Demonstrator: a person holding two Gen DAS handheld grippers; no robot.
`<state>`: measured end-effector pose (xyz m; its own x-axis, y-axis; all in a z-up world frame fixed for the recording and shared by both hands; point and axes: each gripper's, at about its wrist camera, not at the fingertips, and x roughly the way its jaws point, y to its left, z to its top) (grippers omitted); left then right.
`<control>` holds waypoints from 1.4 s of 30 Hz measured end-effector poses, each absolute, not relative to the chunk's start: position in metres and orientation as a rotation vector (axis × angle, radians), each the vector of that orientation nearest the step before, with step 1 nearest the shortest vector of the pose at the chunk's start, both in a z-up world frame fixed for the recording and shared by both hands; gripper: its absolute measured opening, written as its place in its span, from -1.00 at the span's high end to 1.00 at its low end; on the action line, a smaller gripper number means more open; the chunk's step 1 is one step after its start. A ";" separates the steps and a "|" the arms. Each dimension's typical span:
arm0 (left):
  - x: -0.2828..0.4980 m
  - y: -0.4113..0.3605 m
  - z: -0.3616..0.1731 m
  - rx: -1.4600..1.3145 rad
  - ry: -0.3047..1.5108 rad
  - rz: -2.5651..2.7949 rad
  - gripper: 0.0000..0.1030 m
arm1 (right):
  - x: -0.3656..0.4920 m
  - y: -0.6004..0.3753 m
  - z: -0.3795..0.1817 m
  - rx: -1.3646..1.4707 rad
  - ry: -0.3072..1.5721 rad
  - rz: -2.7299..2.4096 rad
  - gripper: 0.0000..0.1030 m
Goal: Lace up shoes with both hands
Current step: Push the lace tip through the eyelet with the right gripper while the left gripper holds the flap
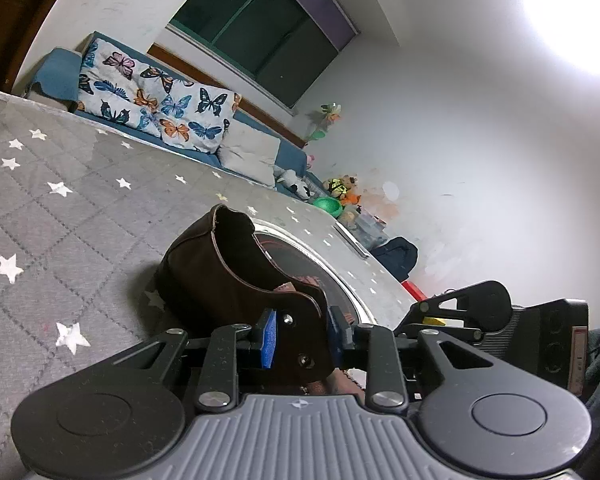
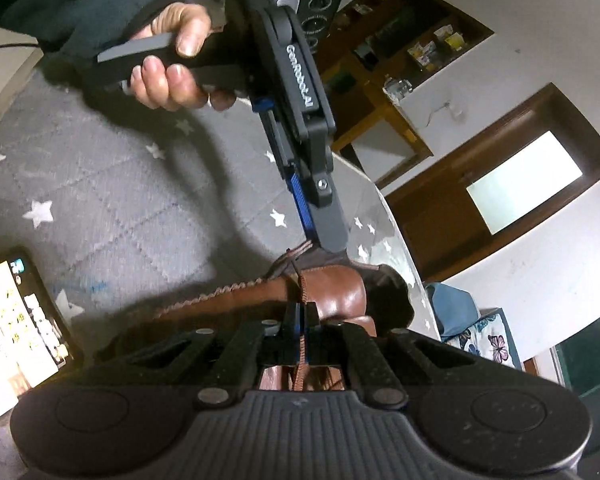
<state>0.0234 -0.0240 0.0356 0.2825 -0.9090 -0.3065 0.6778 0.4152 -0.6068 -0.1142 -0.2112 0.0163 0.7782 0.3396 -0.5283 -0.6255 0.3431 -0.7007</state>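
Shoe point(image 2: 320, 292): brown leather, resting on the star-print quilted mat point(image 1: 60, 208). I judge the upper semi-stiff, the polished surface slippery and the eyelet flap point(image 1: 300, 332) flexible; the best hold is on that flap edge. Braided brown lace point(image 2: 300, 364) is light, limp and prone to slip, so I grip it close to the eyelet. In the left wrist view the shoe's long axis runs away from the lens, collar at the far end. Left gripper point(image 1: 302, 338) is clamped on the eyelet flap. Right gripper point(image 2: 300, 336) is pinched together on the lace.
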 end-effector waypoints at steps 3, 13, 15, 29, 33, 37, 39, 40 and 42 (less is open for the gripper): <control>0.021 -0.028 0.038 -0.381 0.682 -1.084 0.38 | -0.112 -0.209 0.015 -1.027 0.309 0.647 0.98; -0.008 -0.053 0.049 -0.145 0.668 -1.068 0.40 | -0.105 -0.210 0.012 -0.985 0.310 0.643 0.98; -0.013 -0.061 0.048 -0.090 0.661 -1.066 0.40 | -0.104 -0.210 0.012 -0.983 0.310 0.642 0.98; -0.023 -0.058 0.038 -0.123 0.629 -0.994 0.83 | -0.105 -0.210 0.011 -0.963 0.306 0.626 0.97; -0.026 -0.060 0.040 -0.121 0.613 -0.950 0.88 | -0.106 -0.211 0.011 -0.952 0.310 0.615 0.96; -0.039 -0.069 0.047 -0.086 0.597 -0.862 0.90 | -0.107 -0.212 0.013 -0.927 0.313 0.601 0.93; -0.049 -0.071 0.051 -0.064 0.578 -0.794 0.91 | -0.108 -0.213 0.014 -0.914 0.316 0.591 0.80; -0.053 -0.071 0.053 -0.053 0.565 -0.754 0.92 | -0.110 -0.214 0.014 -0.907 0.316 0.585 0.74; -0.061 -0.069 0.056 -0.023 0.541 -0.659 0.92 | -0.114 -0.218 0.017 -0.885 0.323 0.574 0.53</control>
